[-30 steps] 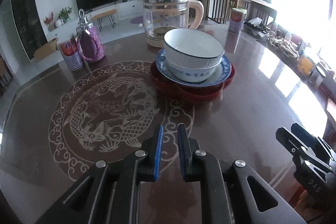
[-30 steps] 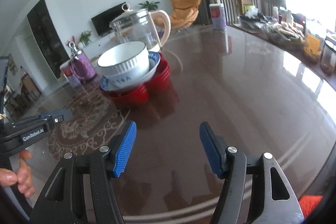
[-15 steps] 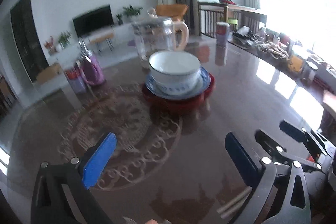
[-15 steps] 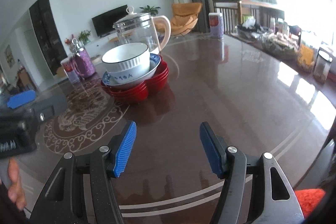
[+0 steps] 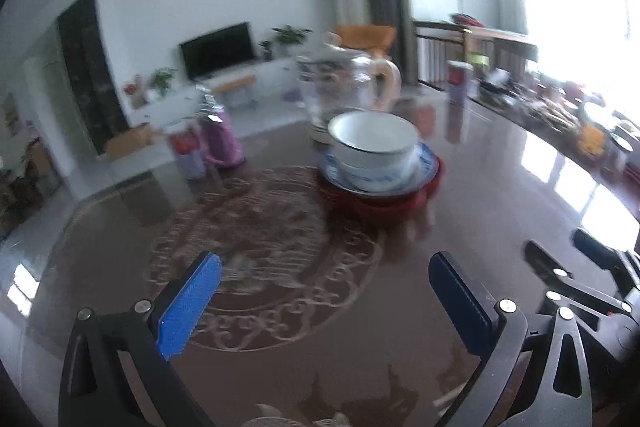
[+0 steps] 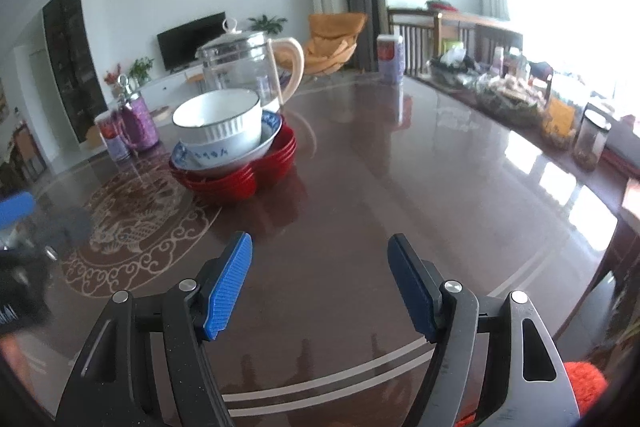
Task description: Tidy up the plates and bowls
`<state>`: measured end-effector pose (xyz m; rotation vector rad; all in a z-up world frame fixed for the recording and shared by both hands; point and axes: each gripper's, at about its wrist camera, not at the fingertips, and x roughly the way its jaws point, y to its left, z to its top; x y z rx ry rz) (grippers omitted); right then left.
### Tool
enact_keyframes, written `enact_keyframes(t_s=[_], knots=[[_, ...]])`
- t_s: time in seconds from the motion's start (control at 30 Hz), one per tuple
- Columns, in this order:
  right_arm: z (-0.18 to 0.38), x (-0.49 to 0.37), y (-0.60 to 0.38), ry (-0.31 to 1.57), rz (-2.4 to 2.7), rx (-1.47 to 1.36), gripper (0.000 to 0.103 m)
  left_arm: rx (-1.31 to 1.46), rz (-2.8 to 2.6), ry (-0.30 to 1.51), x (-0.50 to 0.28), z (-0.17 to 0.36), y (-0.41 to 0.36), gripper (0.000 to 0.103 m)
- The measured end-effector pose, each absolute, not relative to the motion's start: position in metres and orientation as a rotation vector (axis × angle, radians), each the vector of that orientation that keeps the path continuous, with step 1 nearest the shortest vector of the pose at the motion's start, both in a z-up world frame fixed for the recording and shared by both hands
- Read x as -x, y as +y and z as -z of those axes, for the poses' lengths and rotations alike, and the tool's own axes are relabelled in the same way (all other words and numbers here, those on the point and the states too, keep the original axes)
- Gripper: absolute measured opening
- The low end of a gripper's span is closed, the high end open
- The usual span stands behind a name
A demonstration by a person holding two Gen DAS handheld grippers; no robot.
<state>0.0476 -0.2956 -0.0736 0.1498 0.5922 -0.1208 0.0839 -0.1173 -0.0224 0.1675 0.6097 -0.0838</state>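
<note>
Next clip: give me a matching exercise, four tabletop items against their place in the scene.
Items:
1. white bowl
2. red plates
3. glass kettle
4. purple flask

Places:
A. bottom of the stack
B. behind the stack
C. top of the stack
D. left of the stack, next to a can

Pairs: 1-C, 2-A, 3-B, 4-D

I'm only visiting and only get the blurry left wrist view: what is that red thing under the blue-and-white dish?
Observer: The right wrist view shows it sharply. It is several red dishes nested in a stack, with the blue-and-white dish sitting on top.
Operator: Is anything being held on the right side?
Observer: No. The right hand-held gripper is open above the table, well short of the stack, with nothing between its pads.
</note>
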Motion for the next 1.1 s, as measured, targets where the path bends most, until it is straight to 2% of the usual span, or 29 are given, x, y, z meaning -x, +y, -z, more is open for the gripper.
enact_keyframes(t_s=[0.33, 0.43, 0.67, 1.1], knots=[[0.062, -0.035, -0.277, 0.58, 0.104, -0.094, 0.074, 0.065, 0.145, 0.652, -0.075, 0.017, -0.064, 0.103], [0.06, -0.033, -0.272, 0.59, 0.091, -0.091, 0.074, 0.03, 0.106, 0.634, -0.072, 0.016, -0.064, 0.103], [0.038, -0.021, -0.268, 0.543, 0.087, -0.098, 0.074, -0.05, 0.014, 0.468, -0.052, -0.014, -0.065, 0.103], [0.026, -0.026, -0.266, 0.647, 0.13, -0.091, 0.074, -0.049, 0.035, 0.506, -0.05, -0.005, -0.072, 0.103]])
